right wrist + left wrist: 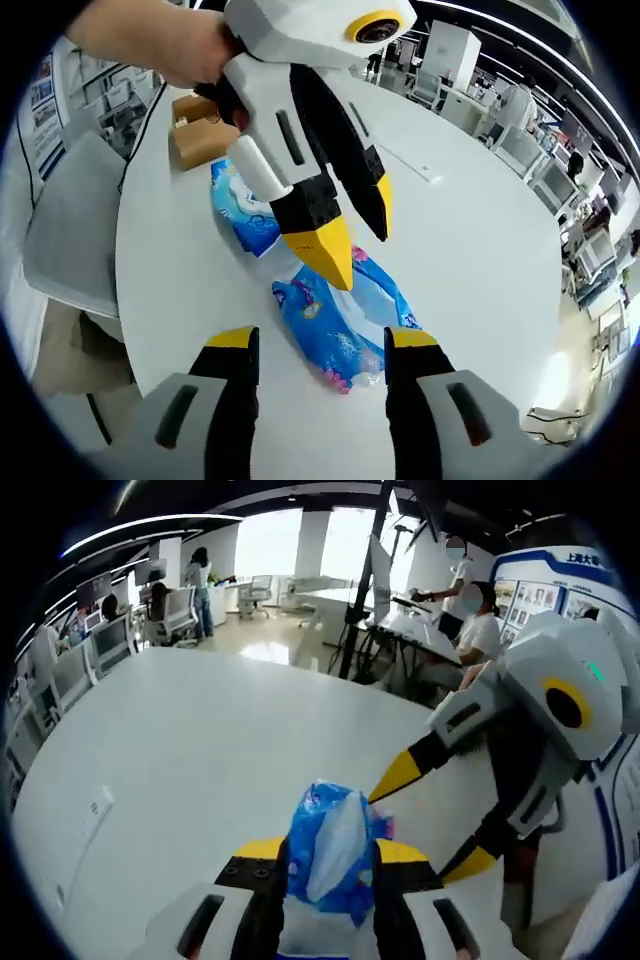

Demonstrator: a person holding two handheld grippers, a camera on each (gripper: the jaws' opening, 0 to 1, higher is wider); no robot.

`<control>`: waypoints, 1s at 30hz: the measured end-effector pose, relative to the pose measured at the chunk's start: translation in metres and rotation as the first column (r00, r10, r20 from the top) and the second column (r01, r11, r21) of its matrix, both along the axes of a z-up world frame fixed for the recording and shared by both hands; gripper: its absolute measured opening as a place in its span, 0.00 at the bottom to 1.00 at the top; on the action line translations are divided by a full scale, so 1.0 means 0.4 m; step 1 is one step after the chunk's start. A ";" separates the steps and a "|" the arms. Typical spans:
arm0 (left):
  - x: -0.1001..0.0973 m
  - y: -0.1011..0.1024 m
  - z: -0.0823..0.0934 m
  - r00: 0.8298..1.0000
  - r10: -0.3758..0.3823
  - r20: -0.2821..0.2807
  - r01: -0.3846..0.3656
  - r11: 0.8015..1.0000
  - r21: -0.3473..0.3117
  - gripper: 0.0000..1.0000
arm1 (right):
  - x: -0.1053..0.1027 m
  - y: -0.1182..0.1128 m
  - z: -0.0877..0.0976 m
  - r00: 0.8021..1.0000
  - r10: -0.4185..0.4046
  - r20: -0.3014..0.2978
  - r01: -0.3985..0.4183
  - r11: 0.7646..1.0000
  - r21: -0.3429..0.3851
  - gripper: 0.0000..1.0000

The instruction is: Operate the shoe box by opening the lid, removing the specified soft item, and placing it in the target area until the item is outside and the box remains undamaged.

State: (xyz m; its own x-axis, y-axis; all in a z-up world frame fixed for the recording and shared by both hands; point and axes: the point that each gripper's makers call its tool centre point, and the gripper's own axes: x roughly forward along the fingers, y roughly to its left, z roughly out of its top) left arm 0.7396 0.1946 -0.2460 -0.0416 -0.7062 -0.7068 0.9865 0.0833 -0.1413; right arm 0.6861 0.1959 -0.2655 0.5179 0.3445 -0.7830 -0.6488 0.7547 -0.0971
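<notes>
A blue plastic soft packet (325, 840) sits between the yellow tips of my left gripper (330, 852), which is shut on its near end. In the right gripper view the same packet (335, 325) lies on the white table (480, 220), with the left gripper (355, 225) coming down on its far end, held by a hand (170, 40). My right gripper (320, 340) stands open just in front of the packet, not touching it. It enters the left gripper view from the right (434, 820). A small brown cardboard box (200, 135) stands near the table edge.
A second blue packet (245, 205) lies between the box and the held one. A grey chair (70, 230) stands beside the table edge. Office desks, chairs and people (470, 610) are beyond the table's far side (200, 730).
</notes>
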 end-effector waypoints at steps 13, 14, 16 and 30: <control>-0.022 0.087 0.100 1.000 0.006 0.011 -0.006 0.998 -0.056 0.42 | -0.029 0.039 0.086 0.999 -0.017 0.046 0.018 1.000 -0.021 0.58; -0.020 0.099 0.110 1.000 0.006 0.015 -0.005 0.998 -0.061 0.42 | -0.029 0.048 0.095 0.999 -0.016 0.051 0.017 1.000 -0.024 0.58; -0.023 0.125 0.132 1.000 0.013 0.018 -0.011 0.997 -0.071 0.41 | -0.025 0.064 0.109 0.998 -0.013 0.063 0.015 0.999 -0.031 0.58; -0.006 0.351 0.197 0.998 0.059 0.033 -0.055 0.993 -0.100 0.39 | -0.014 0.246 0.172 0.995 0.031 0.094 -0.026 0.998 -0.052 0.55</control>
